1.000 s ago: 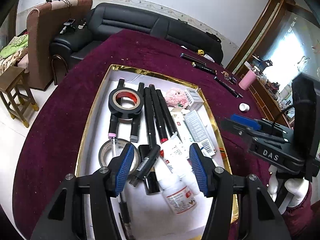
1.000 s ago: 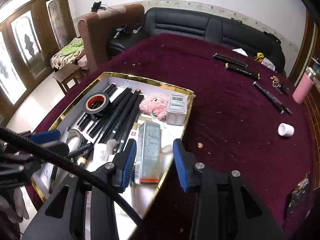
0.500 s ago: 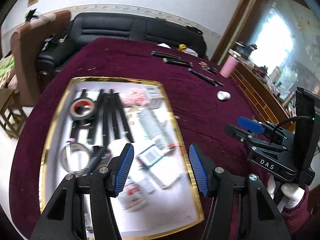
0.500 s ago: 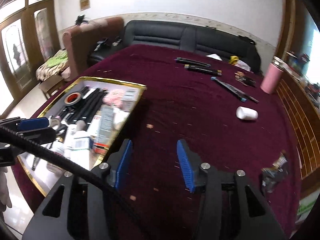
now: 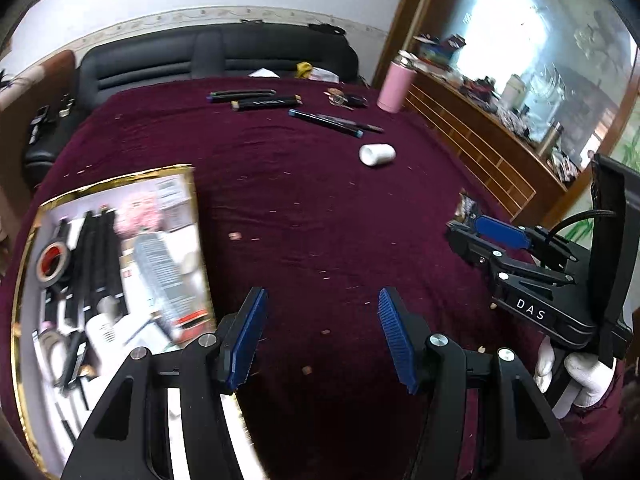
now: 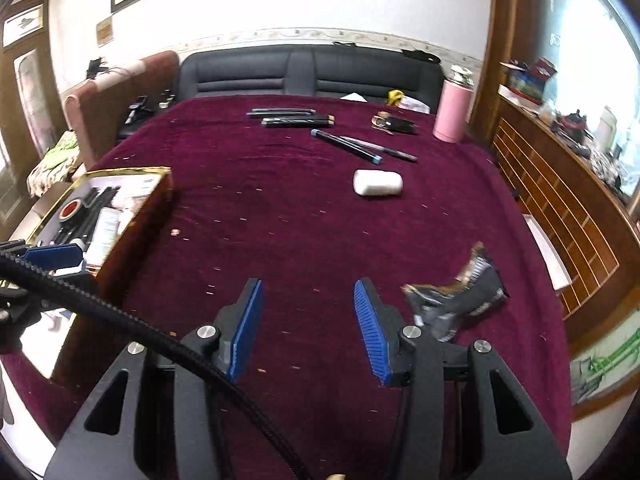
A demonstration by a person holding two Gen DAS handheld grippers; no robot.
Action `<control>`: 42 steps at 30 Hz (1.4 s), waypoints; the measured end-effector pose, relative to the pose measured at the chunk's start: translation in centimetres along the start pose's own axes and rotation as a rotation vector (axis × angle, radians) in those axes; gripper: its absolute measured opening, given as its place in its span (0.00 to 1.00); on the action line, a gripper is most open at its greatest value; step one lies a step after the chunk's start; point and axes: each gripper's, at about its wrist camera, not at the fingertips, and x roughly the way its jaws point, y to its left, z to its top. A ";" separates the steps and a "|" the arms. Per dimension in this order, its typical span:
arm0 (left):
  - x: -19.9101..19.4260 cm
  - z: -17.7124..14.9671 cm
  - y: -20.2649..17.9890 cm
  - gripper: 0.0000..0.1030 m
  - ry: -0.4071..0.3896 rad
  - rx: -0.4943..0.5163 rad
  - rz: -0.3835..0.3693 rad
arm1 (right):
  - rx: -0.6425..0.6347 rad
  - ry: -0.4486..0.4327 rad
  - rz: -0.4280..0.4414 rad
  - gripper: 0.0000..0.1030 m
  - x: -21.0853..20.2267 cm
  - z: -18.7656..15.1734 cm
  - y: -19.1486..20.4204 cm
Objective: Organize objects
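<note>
A gold-rimmed tray (image 5: 18, 280) at the left holds tape rolls, black markers, bottles and boxes; it also shows in the right wrist view (image 6: 124, 170). My left gripper (image 5: 320, 336) is open and empty over bare cloth right of the tray. My right gripper (image 6: 306, 326) is open and empty, just left of a dark snack wrapper (image 6: 460, 300). Loose on the cloth farther off lie a white cap (image 6: 378, 183), a blue-tipped marker (image 6: 346, 146) and two black markers (image 6: 296, 118).
The table has a maroon cloth (image 6: 280, 208). A pink bottle (image 6: 454, 110) stands at the far right, with small dark items (image 6: 394, 123) beside it. A black sofa (image 6: 312, 70) lies behind the table, a wooden cabinet (image 6: 560, 200) to the right.
Both grippers have swung right, away from the tray and out over the cloth. The tray has slid to the left edge of both views. Both stayed open and empty.
</note>
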 end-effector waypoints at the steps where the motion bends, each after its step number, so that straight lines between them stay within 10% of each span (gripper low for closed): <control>1: 0.5 0.3 -0.6 0.50 0.008 0.008 -0.003 | 0.008 0.003 -0.007 0.44 0.1 -0.1 -0.7; 17: 10.1 9.7 -7.1 0.50 -0.008 0.136 0.018 | 0.179 0.022 -0.045 0.45 0.8 -1.7 -10.4; 30: 23.5 17.2 -12.5 0.50 0.030 0.529 0.071 | 0.489 0.071 -0.025 0.45 0.9 -4.9 -19.7; 36: 28.2 17.5 -12.9 0.50 0.118 0.580 0.111 | 0.535 0.093 -0.035 0.45 1.3 -4.6 -20.8; 39: 28.2 17.4 -12.3 0.28 0.139 0.518 0.029 | 0.535 0.095 -0.033 0.45 1.8 -4.1 -20.7; 42: 27.7 16.7 -11.4 0.28 0.151 0.465 -0.003 | 0.542 0.103 -0.006 0.45 2.4 -3.8 -20.4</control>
